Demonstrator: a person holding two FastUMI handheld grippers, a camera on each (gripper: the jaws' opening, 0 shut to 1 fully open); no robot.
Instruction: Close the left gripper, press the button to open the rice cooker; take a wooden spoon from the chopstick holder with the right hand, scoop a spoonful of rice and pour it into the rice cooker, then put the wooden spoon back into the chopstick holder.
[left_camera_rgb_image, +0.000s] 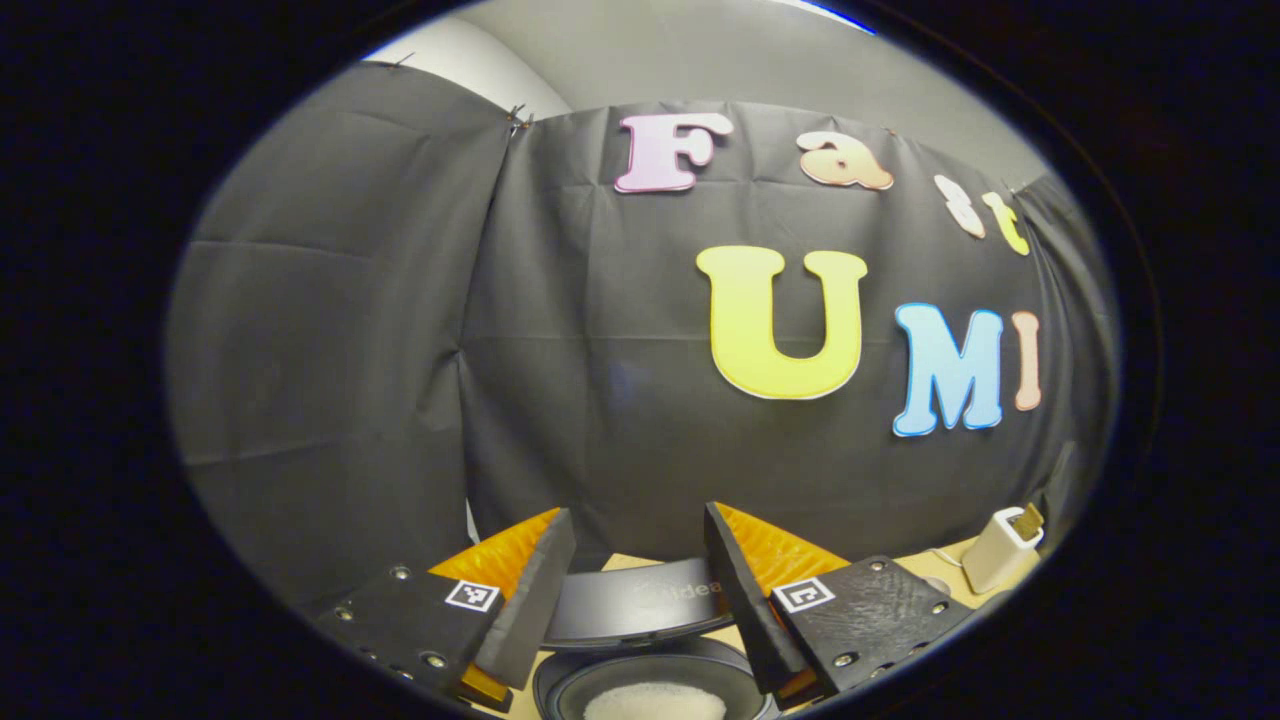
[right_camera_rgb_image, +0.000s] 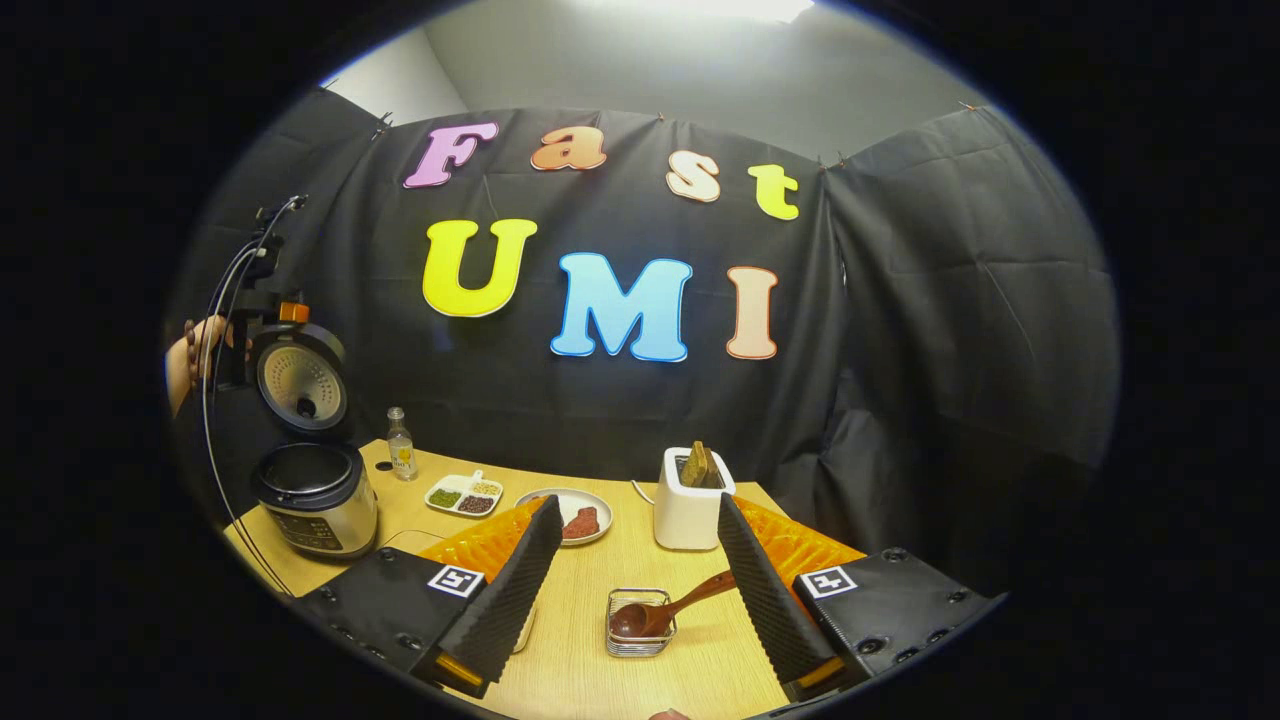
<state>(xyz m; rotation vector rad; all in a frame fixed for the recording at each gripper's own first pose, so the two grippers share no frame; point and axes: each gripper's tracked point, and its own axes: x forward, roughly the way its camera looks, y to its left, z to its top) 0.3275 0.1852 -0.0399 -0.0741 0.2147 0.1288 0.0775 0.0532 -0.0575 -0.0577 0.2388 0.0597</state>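
The rice cooker (right_camera_rgb_image: 318, 505) stands at the table's left end with its lid (right_camera_rgb_image: 300, 385) swung up. In the left gripper view its inner pot (left_camera_rgb_image: 560, 688) lies right below, with white rice (left_camera_rgb_image: 655, 703) in it and the raised lid (left_camera_rgb_image: 640, 605) behind. My left gripper (left_camera_rgb_image: 638, 512) is open above the pot and holds nothing. A hand (right_camera_rgb_image: 190, 360) holds it (right_camera_rgb_image: 262, 300) high beside the lid. My right gripper (right_camera_rgb_image: 640, 500) is open and empty. The wooden spoon (right_camera_rgb_image: 660, 610) rests bowl-down in the small wire holder (right_camera_rgb_image: 640, 640) on the table between its fingers.
A white toaster (right_camera_rgb_image: 688, 505) with bread stands mid-table behind the holder. Further left are a plate (right_camera_rgb_image: 575, 500), a divided tray of beans (right_camera_rgb_image: 463, 495) and a small bottle (right_camera_rgb_image: 400, 445). Black cables (right_camera_rgb_image: 215, 420) hang near the cooker.
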